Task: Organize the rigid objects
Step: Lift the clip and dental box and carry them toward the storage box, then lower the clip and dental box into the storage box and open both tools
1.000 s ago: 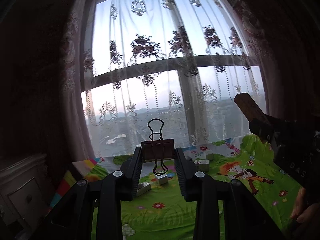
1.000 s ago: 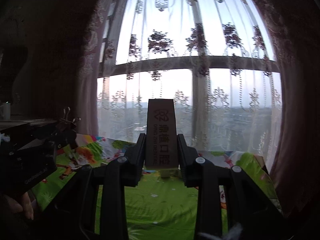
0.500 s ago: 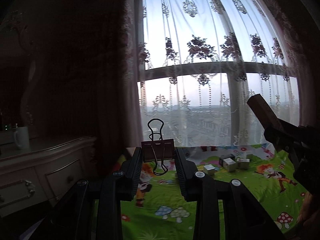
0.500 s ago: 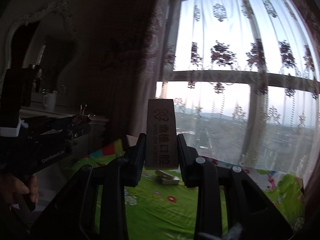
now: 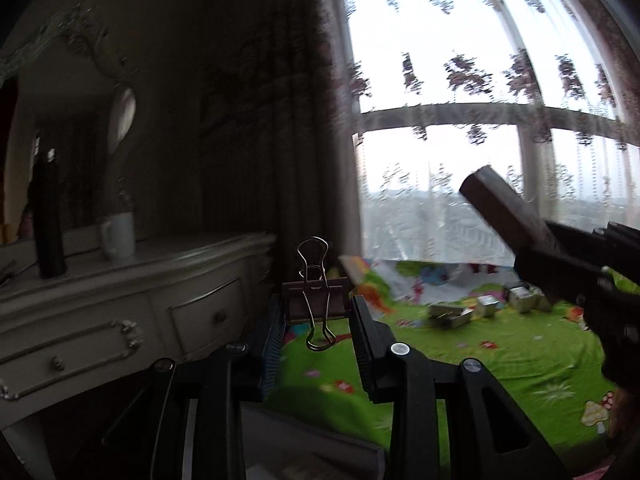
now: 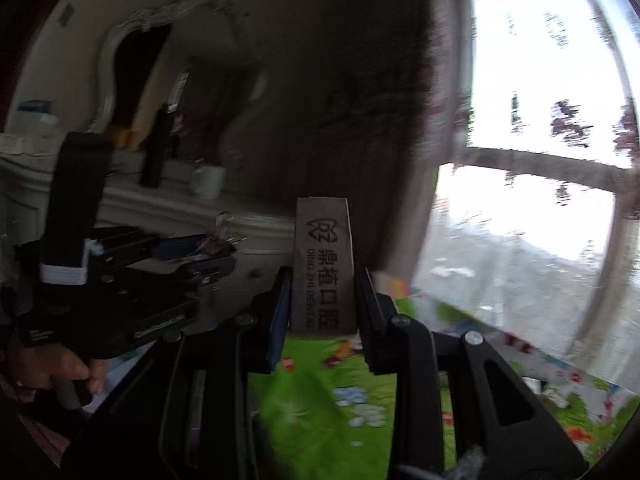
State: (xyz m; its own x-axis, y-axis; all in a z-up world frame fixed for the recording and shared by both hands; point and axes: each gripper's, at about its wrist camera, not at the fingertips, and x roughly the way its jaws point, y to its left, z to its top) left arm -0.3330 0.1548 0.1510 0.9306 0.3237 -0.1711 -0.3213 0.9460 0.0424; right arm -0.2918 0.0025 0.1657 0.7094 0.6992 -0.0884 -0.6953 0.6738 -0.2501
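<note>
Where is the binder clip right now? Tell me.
The binder clip is clamped between the left gripper's fingers, centre of the left wrist view, held above the green play mat beside the white dresser.

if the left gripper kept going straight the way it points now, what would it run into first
Hard to say for sure, since depth is unclear. The left gripper, shut on a dark metal binder clip, points at the dark curtain between the white dresser and the window. Nothing nearer shows in that line.
</note>
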